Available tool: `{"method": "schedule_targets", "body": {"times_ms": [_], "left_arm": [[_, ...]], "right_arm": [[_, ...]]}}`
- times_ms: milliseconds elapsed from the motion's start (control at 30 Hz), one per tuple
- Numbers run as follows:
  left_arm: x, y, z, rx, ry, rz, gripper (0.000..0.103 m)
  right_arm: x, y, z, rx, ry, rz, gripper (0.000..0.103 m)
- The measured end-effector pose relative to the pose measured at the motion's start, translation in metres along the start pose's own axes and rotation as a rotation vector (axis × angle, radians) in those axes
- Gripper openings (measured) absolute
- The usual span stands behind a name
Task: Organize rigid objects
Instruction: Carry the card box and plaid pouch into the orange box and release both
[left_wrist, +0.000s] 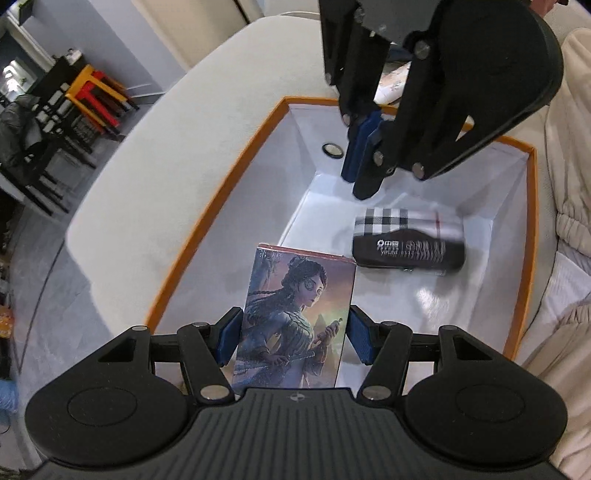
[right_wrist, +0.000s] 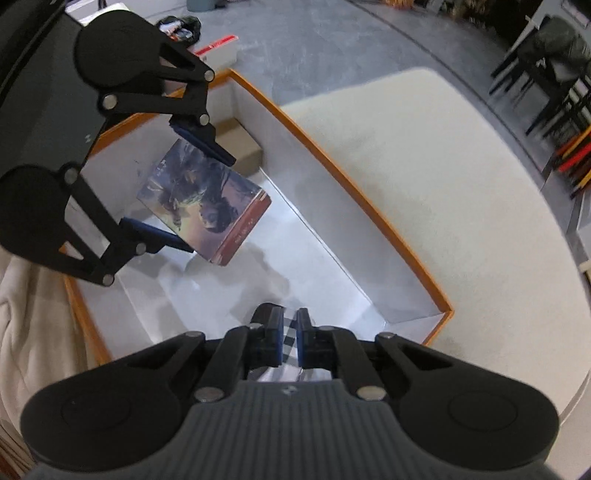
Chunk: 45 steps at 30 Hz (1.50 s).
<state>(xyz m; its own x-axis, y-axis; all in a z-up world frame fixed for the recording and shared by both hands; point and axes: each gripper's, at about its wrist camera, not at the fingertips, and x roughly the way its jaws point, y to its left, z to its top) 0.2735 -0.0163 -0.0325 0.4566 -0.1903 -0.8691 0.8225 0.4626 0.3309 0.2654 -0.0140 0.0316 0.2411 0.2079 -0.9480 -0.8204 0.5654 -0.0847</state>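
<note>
A white box with an orange rim (left_wrist: 221, 173) sits on a cream cushion. My left gripper (left_wrist: 293, 338) is shut on an illustrated card box (left_wrist: 295, 314) and holds it over the box's near end; the card box also shows in the right wrist view (right_wrist: 207, 199). My right gripper (right_wrist: 290, 332) hangs above the far end of the box with its jaws close together and nothing between them; it also shows in the left wrist view (left_wrist: 360, 184). Below it a plaid-and-black case (left_wrist: 406, 240) lies blurred on the box floor, and a sliver of it shows between my right fingers (right_wrist: 290, 343).
A small round black-rimmed item (left_wrist: 333, 150) lies on the box's far wall side. A brown cardboard box (right_wrist: 240, 144) rests in the box's other end. Cream cushion (right_wrist: 443, 206) surrounds the box. Stacked chairs (left_wrist: 96, 99) stand on the grey floor.
</note>
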Motion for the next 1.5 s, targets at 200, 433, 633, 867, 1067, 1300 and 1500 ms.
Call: {"method": "schedule_targets", "body": {"times_ms": [200,433,633,867,1067,1300,1500], "left_arm": [[0.027,-0.008,-0.001,0.114,0.025,-0.037,0.069],[0.055,-0.007,0.001,0.193,0.061,0.013,0.07],[0.075,-0.01,-0.001,0.265,0.12,0.098,0.07],[0.085,-0.009,-0.009,0.266,0.141,0.163,0.073],[0.082,-0.013,-0.013,0.234,0.141,0.204,0.076],[0.045,0.004,-0.019,0.037,0.035,0.188,0.076],[-0.003,0.017,-0.035,-0.165,-0.011,0.221,0.075]], "right_arm": [[0.022,-0.003,0.005,0.041,0.088,0.042,0.011],[0.049,-0.002,0.012,0.055,0.14,0.057,0.013],[0.058,-0.002,0.013,0.069,0.167,0.068,0.018],[0.069,-0.006,0.016,0.123,0.215,0.093,0.032],[0.082,-0.001,0.011,0.17,0.303,0.114,0.048],[0.09,0.004,0.013,0.221,0.356,0.098,0.059],[0.107,0.015,0.022,0.236,0.42,0.049,0.069]]}}
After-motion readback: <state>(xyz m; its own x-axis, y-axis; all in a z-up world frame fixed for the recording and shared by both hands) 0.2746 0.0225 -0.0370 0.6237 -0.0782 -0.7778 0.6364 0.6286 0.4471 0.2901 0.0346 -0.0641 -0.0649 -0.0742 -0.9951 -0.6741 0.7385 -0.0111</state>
